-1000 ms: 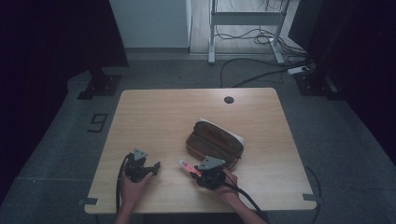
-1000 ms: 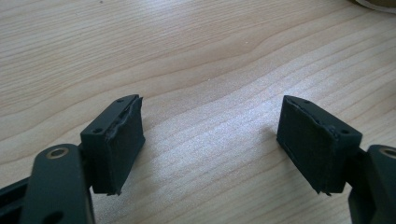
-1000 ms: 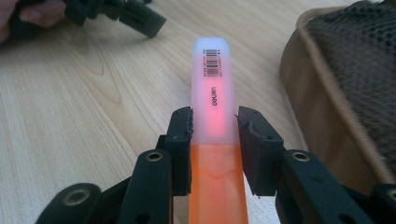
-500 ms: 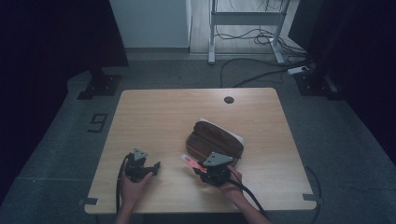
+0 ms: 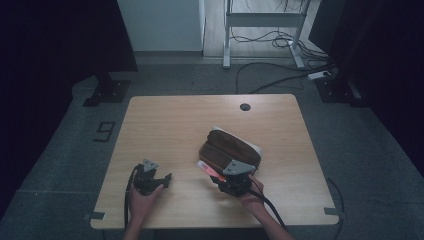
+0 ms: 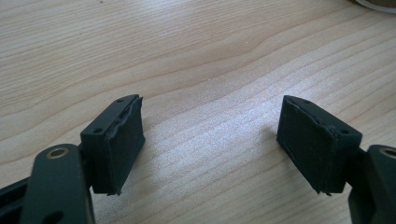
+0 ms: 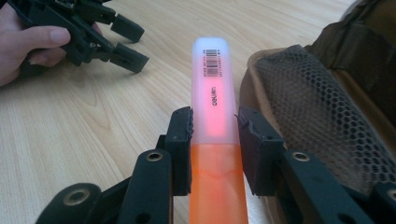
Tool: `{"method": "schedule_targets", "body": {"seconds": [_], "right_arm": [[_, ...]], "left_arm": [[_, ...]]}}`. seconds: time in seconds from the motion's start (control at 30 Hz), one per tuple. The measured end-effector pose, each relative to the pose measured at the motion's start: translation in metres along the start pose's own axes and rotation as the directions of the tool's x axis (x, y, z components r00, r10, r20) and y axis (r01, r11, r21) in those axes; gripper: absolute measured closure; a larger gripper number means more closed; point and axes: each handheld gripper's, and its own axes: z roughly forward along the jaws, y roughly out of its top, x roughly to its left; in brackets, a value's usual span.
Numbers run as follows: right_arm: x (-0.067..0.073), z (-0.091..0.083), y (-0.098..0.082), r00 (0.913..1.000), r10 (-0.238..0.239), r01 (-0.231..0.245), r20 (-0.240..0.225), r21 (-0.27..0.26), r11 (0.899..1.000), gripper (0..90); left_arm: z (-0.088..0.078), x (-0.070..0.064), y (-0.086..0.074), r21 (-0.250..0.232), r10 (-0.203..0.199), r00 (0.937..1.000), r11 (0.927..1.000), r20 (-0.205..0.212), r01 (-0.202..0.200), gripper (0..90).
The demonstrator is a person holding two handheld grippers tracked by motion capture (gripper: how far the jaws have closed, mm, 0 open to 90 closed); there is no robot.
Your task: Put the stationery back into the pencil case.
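Right claw (image 7: 214, 126) clamps highlighter (image 7: 212, 98) beside pouch (image 7: 322, 112) | left claw (image 6: 210, 135) agape, low over table (image 6: 187, 56)

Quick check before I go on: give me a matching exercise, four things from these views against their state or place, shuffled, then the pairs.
Things:
1. left claw
2. right claw
3. orange highlighter
4. brown pencil case

States or places:
A. lies open on the table, mesh pocket showing
B. gripped between two jaws, barcoded cap pointing away
C. open, nothing between its jaws, over bare wood
D. shut on a pen-shaped thing

Pairs: 1-C, 2-D, 3-B, 4-A
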Motion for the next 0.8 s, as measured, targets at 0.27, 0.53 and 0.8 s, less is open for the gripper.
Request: {"method": "schedule_targets", "body": {"seconds": [0.27,0.53,0.8], "right_arm": [[-0.006,-0.007,0.002,0.9998,0.008,-0.008,0.018,-0.018,1.000,65.5],[-0.010,-0.010,0.003,0.9994,0.011,-0.010,0.032,-0.026,1.000,65.5],[-0.016,-0.014,0.004,0.9987,0.017,-0.016,0.047,-0.035,0.999,65.5]], "left_arm": [[0.000,0.000,0.000,0.000,0.000,1.0000,1.0000,0.000,0.000,22.6],[0.000,0.000,0.000,0.000,0.000,1.0000,1.0000,0.000,0.000,22.6],[0.000,0.000,0.000,0.000,0.000,1.0000,1.0000,-0.001,0.000,22.6]]}}
